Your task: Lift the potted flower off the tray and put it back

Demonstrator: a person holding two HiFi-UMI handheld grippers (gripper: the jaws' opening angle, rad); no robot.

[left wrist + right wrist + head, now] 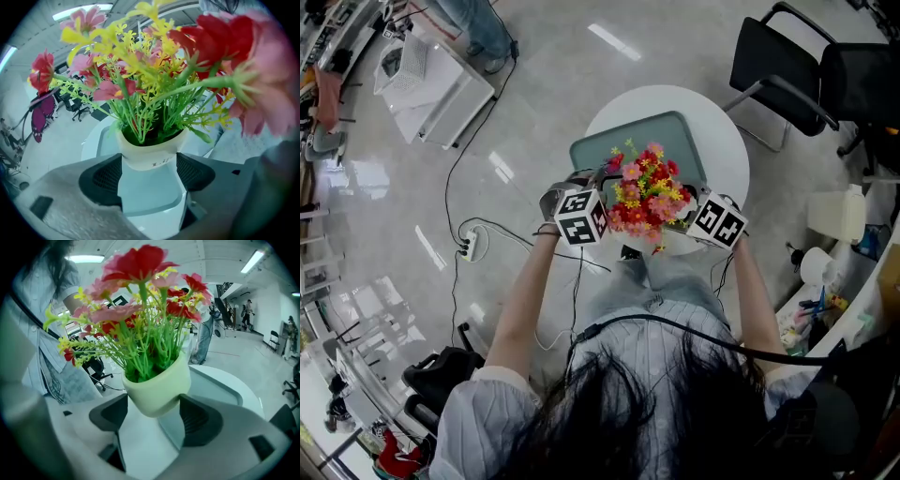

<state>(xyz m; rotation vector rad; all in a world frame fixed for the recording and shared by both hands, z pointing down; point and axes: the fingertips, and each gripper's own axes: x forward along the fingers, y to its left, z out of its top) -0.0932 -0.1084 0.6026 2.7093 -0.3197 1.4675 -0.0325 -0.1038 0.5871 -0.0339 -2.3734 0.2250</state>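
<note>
The left hand-held gripper (149, 165) and right hand-held gripper (153, 412) both clamp the potted flower (645, 192), held tilted in the air above the tray (609, 148); the lift seems done, so next it needs levelling and lowering back onto the tray.

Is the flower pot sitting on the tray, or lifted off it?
Lifted off. In the right gripper view the pot hangs tilted in the right gripper, its base in the air above the tray.

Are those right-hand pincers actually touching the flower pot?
Touching. The right gripper view shows the right gripper with its two jaws pressed against opposite sides of the flower pot, with no gap at either side.
</note>
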